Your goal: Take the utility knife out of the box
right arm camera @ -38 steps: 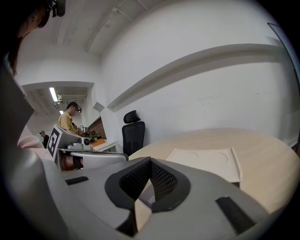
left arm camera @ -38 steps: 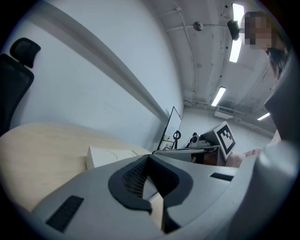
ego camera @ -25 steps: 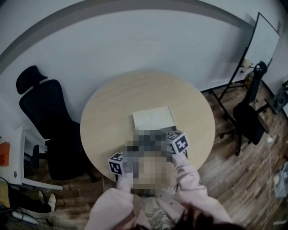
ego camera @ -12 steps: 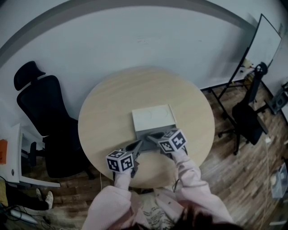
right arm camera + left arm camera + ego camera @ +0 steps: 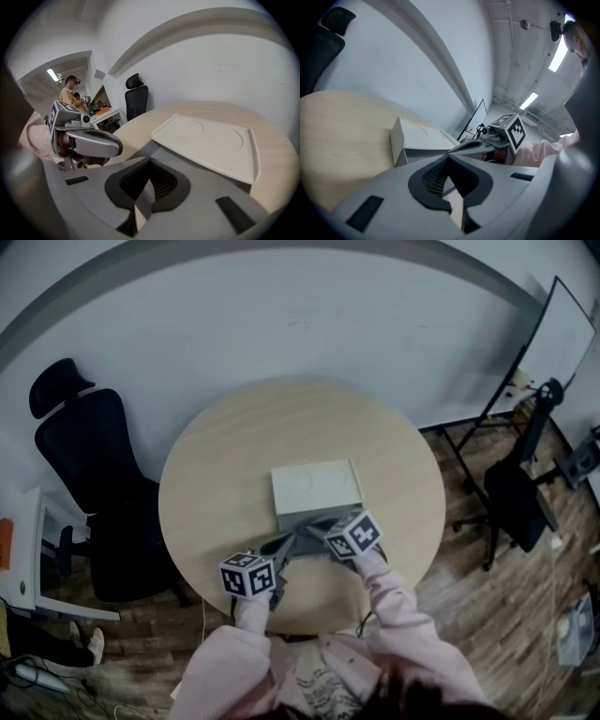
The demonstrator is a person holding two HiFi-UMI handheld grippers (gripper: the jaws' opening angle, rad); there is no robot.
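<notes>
White box lies just beyond left gripper and right gripper, both pressed together, empty.

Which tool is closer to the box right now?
The right tool: its tips are right by the white box's near side, while the left tool sits farther back.

No text, label, brand or number can be read anywhere in these views.

Round pale table, black office chair beside it, whiteboard
</notes>
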